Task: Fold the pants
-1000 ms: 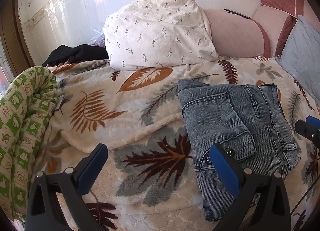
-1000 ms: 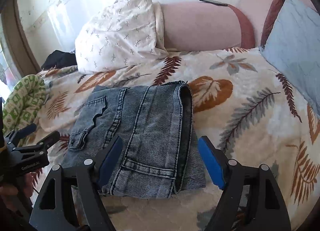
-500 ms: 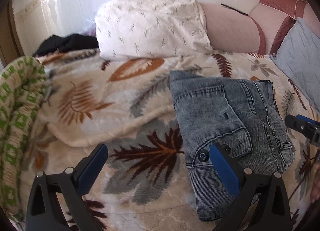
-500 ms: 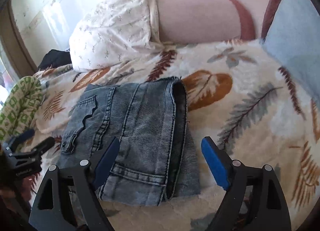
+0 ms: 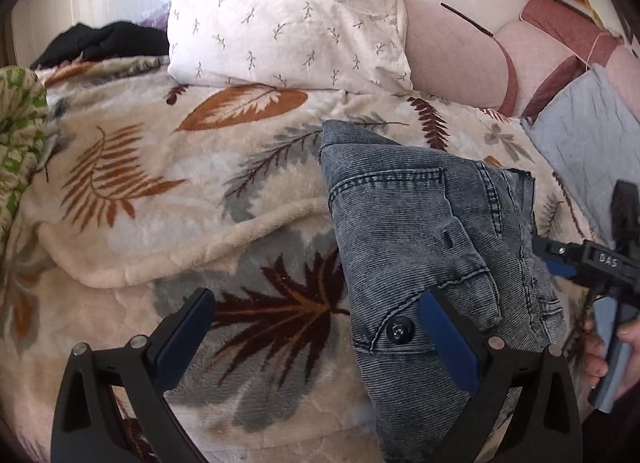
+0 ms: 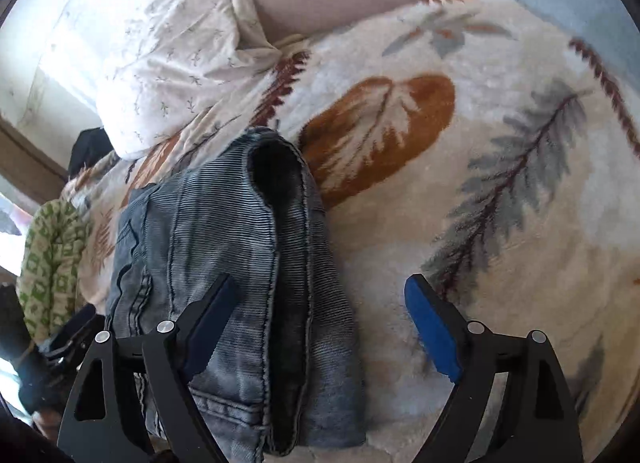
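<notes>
Two grippers, both with nothing between the pads. My left gripper [image 5: 316,333] stands spread wide, its inner blue pad hovering over the button corner of the pants [image 5: 432,263] while the outer pad hangs over bare blanket [image 5: 160,183]. My right gripper [image 6: 316,327] is still widening its jaws; the thick folded edge of the pants [image 6: 248,283] lies under the span between the pads, but neither pad presses on it.

As I read it, most of the folding is done. The denim sits as a compact, layered bundle on the leaf-print blanket, waistband and pocket on top, with no loose leg trailing out. What I judge is left is at most one more fold or a squaring-up of the stack, since both tools are poised over opposite sides of it.

From the right tool, the bundle's long axis runs straight ahead, away from the fingers toward the white pillow [image 6: 168,63], with the rounded open fold at the far end and the hems or waistband near my fingertips. From the left tool, the bundle lies ahead and toward the inner side, its buttoned end nearest and its far corner pointing toward the pillow [image 5: 288,19].
</notes>
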